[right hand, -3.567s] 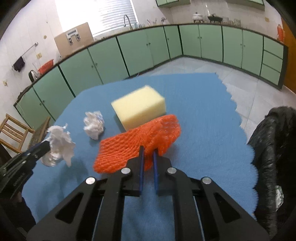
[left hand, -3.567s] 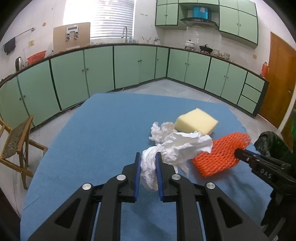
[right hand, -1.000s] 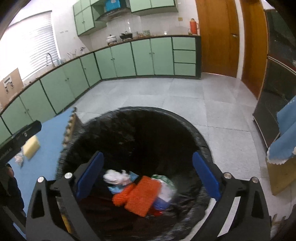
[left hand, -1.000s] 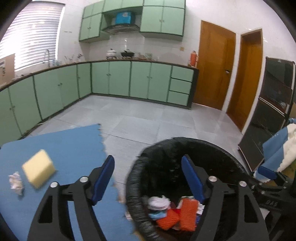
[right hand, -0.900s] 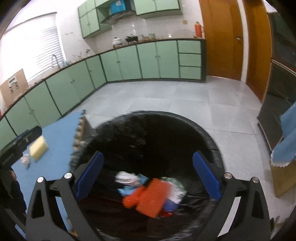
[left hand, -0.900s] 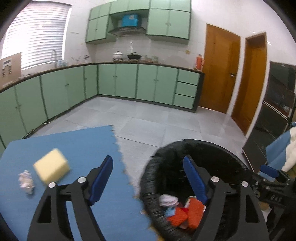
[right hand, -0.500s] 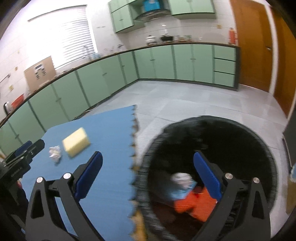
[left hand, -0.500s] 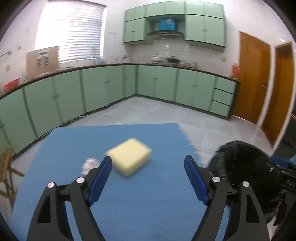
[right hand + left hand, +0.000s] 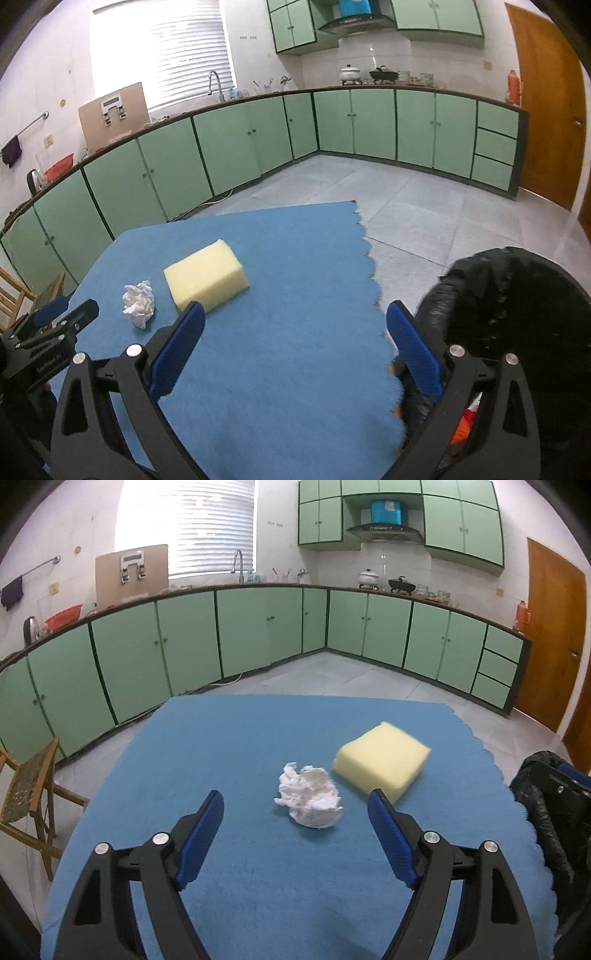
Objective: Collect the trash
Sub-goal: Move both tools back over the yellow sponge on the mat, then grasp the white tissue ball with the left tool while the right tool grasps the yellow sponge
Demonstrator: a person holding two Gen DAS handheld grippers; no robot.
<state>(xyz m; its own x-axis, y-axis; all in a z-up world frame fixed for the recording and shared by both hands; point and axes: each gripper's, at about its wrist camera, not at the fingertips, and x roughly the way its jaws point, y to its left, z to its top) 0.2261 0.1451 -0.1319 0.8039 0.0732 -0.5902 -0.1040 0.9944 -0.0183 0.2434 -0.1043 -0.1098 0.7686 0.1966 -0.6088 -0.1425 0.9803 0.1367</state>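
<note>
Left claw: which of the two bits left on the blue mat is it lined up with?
The crumpled white paper ball. It sits centred just ahead of the open left claw, while the yellow sponge block lies off to the right, farther away.

White letters stand on the side of the left gripper (image 9: 70, 314), but they are too blurred to read.
</note>
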